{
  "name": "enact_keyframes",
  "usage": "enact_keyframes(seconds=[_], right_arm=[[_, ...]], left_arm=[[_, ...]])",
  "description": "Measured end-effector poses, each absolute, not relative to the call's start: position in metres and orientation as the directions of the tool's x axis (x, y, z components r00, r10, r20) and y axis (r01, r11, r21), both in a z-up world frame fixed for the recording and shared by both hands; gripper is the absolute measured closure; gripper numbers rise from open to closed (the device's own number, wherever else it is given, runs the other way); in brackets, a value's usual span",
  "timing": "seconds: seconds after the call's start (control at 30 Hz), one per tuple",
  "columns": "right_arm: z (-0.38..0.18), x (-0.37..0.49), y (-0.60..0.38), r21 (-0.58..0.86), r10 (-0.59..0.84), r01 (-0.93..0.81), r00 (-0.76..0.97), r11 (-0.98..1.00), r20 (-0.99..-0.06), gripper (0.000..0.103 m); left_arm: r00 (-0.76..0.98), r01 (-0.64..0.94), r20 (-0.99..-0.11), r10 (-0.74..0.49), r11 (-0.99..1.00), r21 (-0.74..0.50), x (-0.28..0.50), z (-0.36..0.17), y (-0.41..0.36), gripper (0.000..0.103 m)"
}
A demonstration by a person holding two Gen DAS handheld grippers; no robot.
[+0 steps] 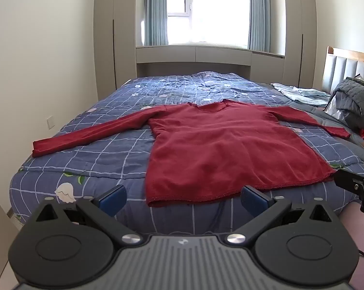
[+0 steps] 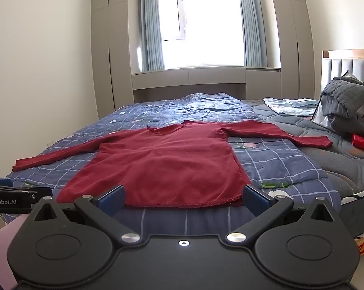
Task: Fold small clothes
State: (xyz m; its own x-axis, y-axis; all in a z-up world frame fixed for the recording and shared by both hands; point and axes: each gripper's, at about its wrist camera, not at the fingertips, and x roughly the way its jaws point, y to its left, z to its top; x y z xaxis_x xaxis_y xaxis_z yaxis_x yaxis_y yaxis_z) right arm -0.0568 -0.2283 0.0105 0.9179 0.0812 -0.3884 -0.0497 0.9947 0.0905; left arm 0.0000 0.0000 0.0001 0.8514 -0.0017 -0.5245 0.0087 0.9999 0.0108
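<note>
A dark red long-sleeved sweater lies flat on the blue checked bedcover, collar toward the window, both sleeves spread out sideways, hem at the near edge of the bed. My left gripper stands open in front of the hem's left part, nothing between its blue pads. In the right wrist view the same sweater fills the middle, and my right gripper is open just short of the hem, its fingers apart at the hem's two ends. Neither gripper touches the cloth.
A grey quilted garment and a pale blue folded cloth lie at the right near the headboard. A small red item sits beside them. The other gripper shows at each frame's edge.
</note>
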Motion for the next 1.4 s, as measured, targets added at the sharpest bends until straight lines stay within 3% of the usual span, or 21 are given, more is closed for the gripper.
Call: enact_keyframes(seconds=[1.4], right_arm=[[0.0103, -0.0568, -0.2262, 0.076, 0.078, -0.051, 0.912, 0.996, -0.403, 0.000]], left_arm=[[0.857, 0.015, -0.516, -0.006, 1.000, 0.012, 0.0006, -0.0006, -0.0003, 0.000]])
